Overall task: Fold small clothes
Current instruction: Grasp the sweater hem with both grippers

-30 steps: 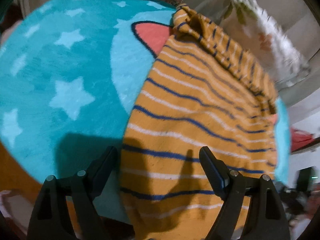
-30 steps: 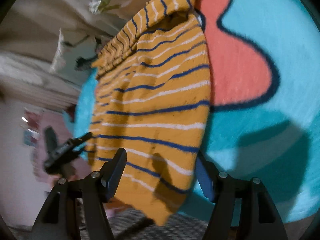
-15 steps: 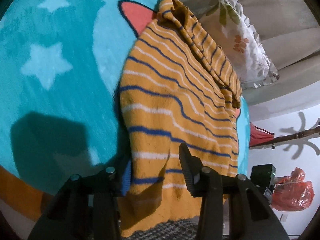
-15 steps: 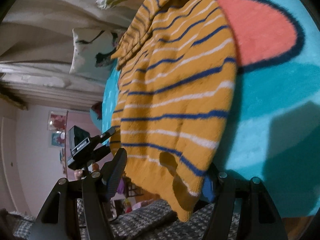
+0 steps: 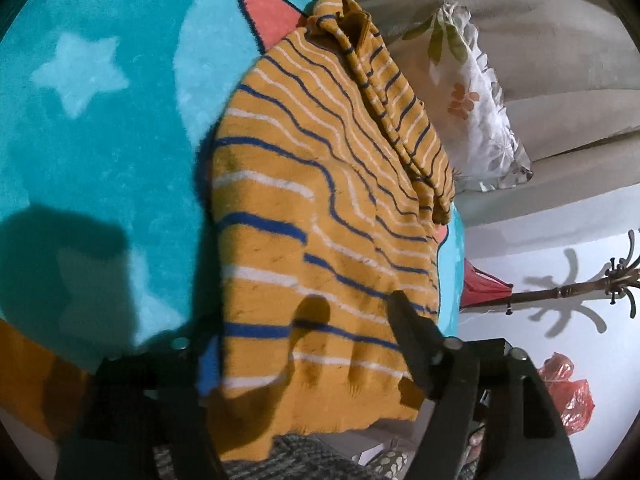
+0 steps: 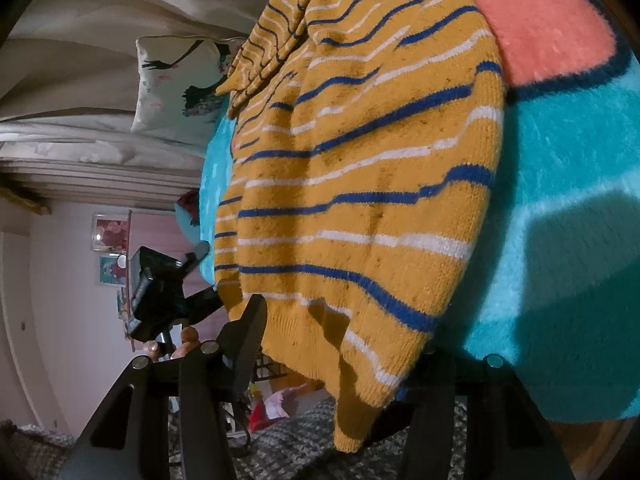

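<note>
From the left wrist, the orange striped sweater (image 5: 320,208) lies on the teal star rug (image 5: 92,128), its hem end draped over and between the left gripper (image 5: 304,352). One finger (image 5: 412,344) shows on the cloth's right side; the other is mostly covered by the hem, a blue pad just visible at the cloth's left edge. The jaws stand fairly close with the hem between them, though whether they actually pinch it is hard to tell. Beyond the sweater a floral cushion (image 5: 476,104) leans on a beige sofa.

From the right wrist, the same sweater (image 6: 360,184) runs up the rug (image 6: 568,208), beside its coral patch (image 6: 536,28). The hem corner hangs down between the fingers of the right gripper (image 6: 340,344): the left finger (image 6: 248,332) is exposed, the right one hidden behind cloth. The gap looks moderate, with cloth in it.
</note>
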`<move>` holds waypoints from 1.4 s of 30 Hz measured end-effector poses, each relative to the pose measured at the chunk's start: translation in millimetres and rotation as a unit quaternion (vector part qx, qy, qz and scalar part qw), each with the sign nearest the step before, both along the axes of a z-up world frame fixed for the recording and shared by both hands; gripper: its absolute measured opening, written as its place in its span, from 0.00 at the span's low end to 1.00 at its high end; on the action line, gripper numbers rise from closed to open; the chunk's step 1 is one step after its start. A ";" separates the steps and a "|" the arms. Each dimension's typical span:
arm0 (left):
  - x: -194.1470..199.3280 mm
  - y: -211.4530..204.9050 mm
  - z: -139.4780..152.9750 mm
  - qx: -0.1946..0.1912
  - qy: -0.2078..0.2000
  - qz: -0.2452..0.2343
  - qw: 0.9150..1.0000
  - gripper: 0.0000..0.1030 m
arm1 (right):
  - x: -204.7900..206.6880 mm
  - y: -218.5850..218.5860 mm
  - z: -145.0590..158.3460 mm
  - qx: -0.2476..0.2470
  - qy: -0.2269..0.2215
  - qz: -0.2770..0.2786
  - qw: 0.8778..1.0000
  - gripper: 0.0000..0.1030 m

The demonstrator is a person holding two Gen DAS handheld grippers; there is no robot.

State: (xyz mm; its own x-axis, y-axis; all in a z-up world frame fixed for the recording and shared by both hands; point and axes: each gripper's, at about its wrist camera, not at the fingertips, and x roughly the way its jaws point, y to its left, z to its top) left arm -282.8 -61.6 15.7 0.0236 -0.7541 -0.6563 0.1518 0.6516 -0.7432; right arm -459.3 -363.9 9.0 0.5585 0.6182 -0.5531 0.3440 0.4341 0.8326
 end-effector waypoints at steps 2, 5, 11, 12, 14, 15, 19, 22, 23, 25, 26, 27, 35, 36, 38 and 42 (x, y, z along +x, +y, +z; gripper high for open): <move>-1.5 -9.1 4.7 0.026 -0.015 -0.008 1.000 0.72 | 3.7 2.0 1.7 -0.007 0.002 0.004 1.000 0.54; -3.6 -19.7 10.1 0.076 -0.037 -0.021 0.996 0.49 | 6.8 2.8 3.5 -0.015 0.003 0.010 1.000 0.54; -1.8 -14.0 14.9 0.160 -0.046 0.004 0.986 0.07 | 11.8 0.5 2.8 -0.060 0.035 0.025 0.997 0.09; -4.9 -11.3 20.7 0.167 -0.055 0.005 0.984 0.07 | 10.3 -1.1 4.6 -0.059 0.032 0.026 0.997 0.08; -12.0 -1.6 30.5 0.168 -0.064 0.003 0.984 0.07 | 2.2 -1.9 13.9 -0.058 0.014 0.046 0.997 0.07; -16.5 4.5 36.4 0.165 -0.065 0.003 0.984 0.07 | -3.3 -1.0 19.9 -0.060 0.005 0.060 0.996 0.07; -55.6 18.9 66.7 0.157 -0.069 -0.004 0.985 0.07 | -47.2 2.1 50.2 -0.066 -0.020 0.106 0.992 0.07; -69.0 19.5 54.5 0.157 -0.049 -0.003 0.986 0.07 | -60.6 -4.6 50.8 -0.060 -0.019 0.087 0.994 0.07; -68.3 17.4 44.5 0.162 -0.035 -0.001 0.986 0.07 | -58.9 -7.9 47.8 -0.053 -0.021 0.079 0.995 0.07; -61.4 14.1 31.2 0.160 -0.008 0.012 0.987 0.07 | -52.1 -9.6 44.8 -0.050 -0.025 0.075 0.996 0.07; -57.7 13.6 30.8 0.159 -0.007 0.017 0.987 0.07 | -46.4 -7.8 46.7 -0.056 -0.027 0.083 0.995 0.07; -54.9 12.4 33.3 0.161 -0.014 0.018 0.987 0.07 | -42.6 -5.2 49.9 -0.066 -0.030 0.093 0.993 0.07; -35.6 3.8 70.5 0.147 -0.059 0.046 0.986 0.07 | -27.8 -17.7 75.3 -0.124 -0.068 0.109 0.984 0.07; -32.1 2.7 77.3 0.141 -0.066 0.052 0.986 0.07 | -24.4 -20.8 80.9 -0.131 -0.076 0.108 0.982 0.07; -25.1 1.8 86.5 0.135 -0.075 0.063 0.986 0.07 | -19.8 -26.8 91.3 -0.143 -0.089 0.106 0.980 0.07; -11.0 -5.3 102.4 0.136 -0.094 0.072 0.984 0.07 | -6.6 -40.5 103.2 -0.136 -0.102 0.093 0.981 0.07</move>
